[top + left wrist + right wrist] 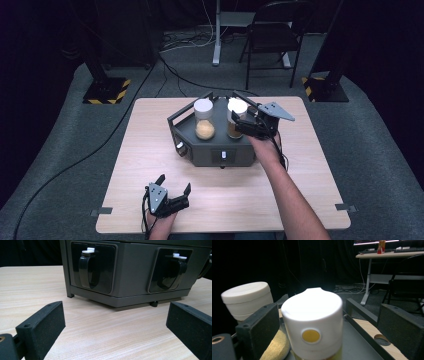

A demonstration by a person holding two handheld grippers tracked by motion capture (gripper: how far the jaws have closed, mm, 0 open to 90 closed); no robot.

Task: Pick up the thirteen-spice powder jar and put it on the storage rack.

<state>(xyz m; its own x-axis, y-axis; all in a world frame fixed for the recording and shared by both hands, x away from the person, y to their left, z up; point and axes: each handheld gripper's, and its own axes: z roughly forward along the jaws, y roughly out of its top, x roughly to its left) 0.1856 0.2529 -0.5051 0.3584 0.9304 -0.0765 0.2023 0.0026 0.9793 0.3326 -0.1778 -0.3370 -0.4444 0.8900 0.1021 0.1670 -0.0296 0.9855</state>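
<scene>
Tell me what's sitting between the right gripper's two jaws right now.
The white-capped jar stands between the open jaws of the right gripper, with gaps on both sides, as the right gripper view shows.

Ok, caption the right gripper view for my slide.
Open right tongs flank a white-capped jar on the grey rack, another jar alongside.

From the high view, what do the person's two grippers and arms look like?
Both grippers are black, each with two flat rectangular jaws faced with dark, grainy pads. The left gripper carries a grey three-cornered plate with small dark dots; the right gripper has a larger grey plate of the same shape. A black cable trails from each along the wrist. Both forearms are bare, with no sleeves or gloves visible.
</scene>
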